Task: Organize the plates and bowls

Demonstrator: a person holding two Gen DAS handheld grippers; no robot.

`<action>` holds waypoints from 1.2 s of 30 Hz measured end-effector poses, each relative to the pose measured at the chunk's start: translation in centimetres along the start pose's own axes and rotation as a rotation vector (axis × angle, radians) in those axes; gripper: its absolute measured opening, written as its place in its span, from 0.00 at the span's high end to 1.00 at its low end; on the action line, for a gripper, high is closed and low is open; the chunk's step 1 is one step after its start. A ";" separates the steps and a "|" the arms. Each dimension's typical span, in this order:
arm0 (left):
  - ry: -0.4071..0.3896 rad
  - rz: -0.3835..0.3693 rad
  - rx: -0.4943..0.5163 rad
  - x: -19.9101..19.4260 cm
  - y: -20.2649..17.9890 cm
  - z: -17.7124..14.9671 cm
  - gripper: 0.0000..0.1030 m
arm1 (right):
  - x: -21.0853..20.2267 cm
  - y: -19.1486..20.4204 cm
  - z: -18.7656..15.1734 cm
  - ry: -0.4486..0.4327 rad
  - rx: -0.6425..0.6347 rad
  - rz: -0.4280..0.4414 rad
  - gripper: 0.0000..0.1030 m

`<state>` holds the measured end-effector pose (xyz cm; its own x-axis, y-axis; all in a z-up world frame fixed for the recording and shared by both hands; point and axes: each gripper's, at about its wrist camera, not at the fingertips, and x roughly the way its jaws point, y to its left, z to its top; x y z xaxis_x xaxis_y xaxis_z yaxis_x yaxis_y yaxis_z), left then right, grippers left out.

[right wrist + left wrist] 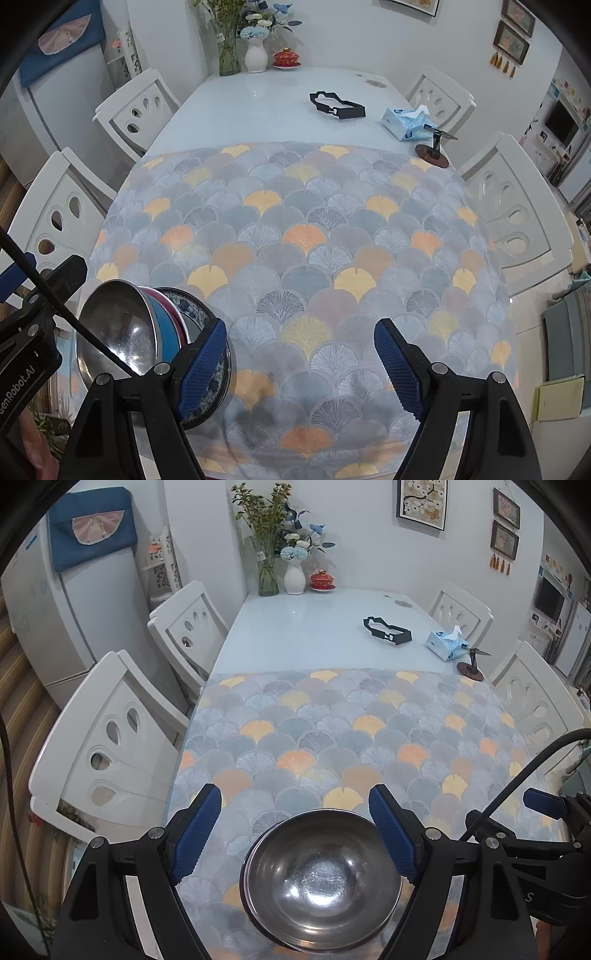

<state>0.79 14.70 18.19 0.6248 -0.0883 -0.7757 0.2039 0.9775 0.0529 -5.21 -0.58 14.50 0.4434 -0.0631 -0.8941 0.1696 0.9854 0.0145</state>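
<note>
A steel bowl [321, 878] sits on top of a stack at the near edge of the patterned tablecloth [332, 731]. In the right wrist view the stack shows the steel bowl [118, 332] in a blue bowl [168, 332], a dark red bowl [177, 314], and a blue-and-white patterned plate [195, 306] beneath. My left gripper [295, 834] is open and empty, its fingers on either side above the steel bowl. My right gripper [301, 365] is open and empty over the cloth, just right of the stack. It also shows at the right edge of the left wrist view [543, 805].
White chairs [110, 746] stand along both long sides of the table. At the far end are a glass vase [267, 572], a white vase [294, 578] and a red lidded cup [322, 580]. A black strap [386, 629], a tissue box [445, 644] and a small stand [471, 666] lie on the right.
</note>
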 end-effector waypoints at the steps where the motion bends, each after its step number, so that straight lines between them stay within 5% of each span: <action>1: 0.001 0.000 0.001 0.0 0.0 0.0 0.21 | 0.0 0.0 0.0 -0.001 -0.001 -0.001 0.22; 36: 0.009 -0.008 0.026 -0.1 -0.3 -0.4 0.21 | 0.1 0.1 -0.6 0.007 -0.004 0.002 0.22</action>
<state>0.37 14.54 18.05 0.6160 -0.0939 -0.7821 0.2284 0.9715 0.0633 -5.71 -0.40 14.15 0.4375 -0.0596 -0.8972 0.1651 0.9862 0.0150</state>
